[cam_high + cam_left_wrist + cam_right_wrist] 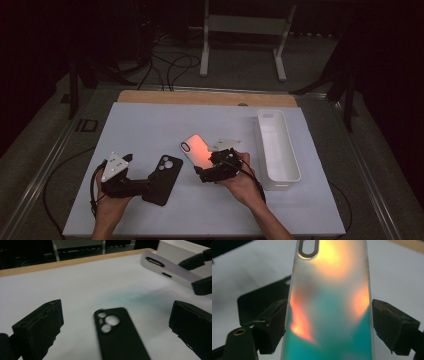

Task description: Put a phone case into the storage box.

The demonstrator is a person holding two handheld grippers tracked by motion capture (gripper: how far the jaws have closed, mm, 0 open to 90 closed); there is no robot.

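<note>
Right tool has the iridescent phone case across its width, jaws set wide against both long edges, lifting it tilted off the counter just left of the white bin. Left tool sits at the near end of the black phone case; jaws stand wide apart, pads clear of it. Both cases are picked out, neither is in the bin yet, so sorting looks barely begun.

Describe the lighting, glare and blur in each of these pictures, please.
High view: dim room, dark surroundings, the white table mat lit. Left gripper view: the black plastic phone case is blurred and a faint greenish tint lies on the mat. Right gripper view: the iridescent translucent phone case glows orange and teal, soft-focused.
</note>
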